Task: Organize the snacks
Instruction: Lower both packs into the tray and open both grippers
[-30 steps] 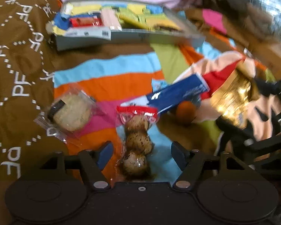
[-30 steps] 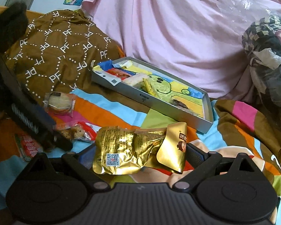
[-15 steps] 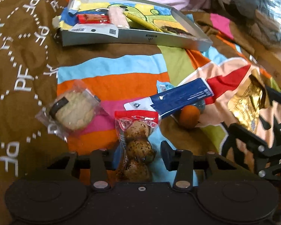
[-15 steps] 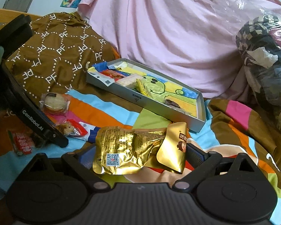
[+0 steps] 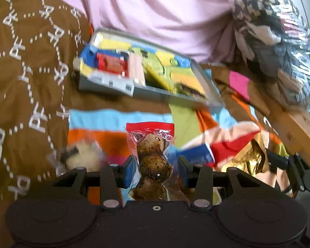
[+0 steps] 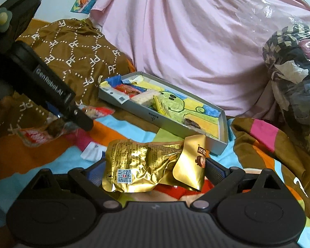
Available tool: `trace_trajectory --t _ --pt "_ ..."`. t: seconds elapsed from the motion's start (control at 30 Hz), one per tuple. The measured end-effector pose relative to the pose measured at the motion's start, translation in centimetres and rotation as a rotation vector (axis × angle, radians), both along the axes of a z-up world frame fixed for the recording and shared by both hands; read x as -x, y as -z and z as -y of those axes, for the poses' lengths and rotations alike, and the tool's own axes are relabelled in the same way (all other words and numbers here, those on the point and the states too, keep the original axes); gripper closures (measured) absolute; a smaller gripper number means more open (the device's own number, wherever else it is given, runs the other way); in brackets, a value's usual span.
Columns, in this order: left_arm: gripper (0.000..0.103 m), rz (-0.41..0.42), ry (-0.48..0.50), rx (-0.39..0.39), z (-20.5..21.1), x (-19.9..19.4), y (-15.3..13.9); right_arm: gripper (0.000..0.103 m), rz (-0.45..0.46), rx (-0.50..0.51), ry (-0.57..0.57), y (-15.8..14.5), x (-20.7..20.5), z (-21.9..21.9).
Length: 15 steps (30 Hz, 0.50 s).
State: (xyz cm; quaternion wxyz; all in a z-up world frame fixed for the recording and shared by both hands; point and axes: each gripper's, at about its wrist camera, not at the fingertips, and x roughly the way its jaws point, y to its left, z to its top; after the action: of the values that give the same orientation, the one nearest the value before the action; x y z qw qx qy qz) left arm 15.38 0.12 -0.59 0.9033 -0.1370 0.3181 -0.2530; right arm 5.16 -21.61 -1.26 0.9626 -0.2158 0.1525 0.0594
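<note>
Egg packet (image 5: 153,155) now lifted, left claw (image 5: 155,170)

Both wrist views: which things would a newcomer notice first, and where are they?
First, the crumpled gold foil packet between the right tongs, low in the right wrist view. Next, the clear pack of speckled eggs gripped by the left tongs, above the striped blanket. Behind both lies the grey tray with a bright cartoon bottom, before the pink sheet.
</note>
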Motion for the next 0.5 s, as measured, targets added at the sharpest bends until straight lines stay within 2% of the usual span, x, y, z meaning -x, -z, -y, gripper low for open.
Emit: trace_trajectory --t 0.23,0.37,0.5 --pt "0.058 0.042 -0.062 0.015 0.3 -4.3 -2.6 0.005 0.029 0.03 -0.036 -2.5 -4.7 0.3" --pt "0.057 0.081 -0.085 0.002 1.0 -7.6 -4.3 0.005 0.045 0.07 -0.041 -4.1 -9.1 0.2" --pt "0.057 0.087 -0.115 0.002 1.7 -11.5 -5.4 0.005 0.029 0.039 -0.014 -5.3 -13.9 0.1"
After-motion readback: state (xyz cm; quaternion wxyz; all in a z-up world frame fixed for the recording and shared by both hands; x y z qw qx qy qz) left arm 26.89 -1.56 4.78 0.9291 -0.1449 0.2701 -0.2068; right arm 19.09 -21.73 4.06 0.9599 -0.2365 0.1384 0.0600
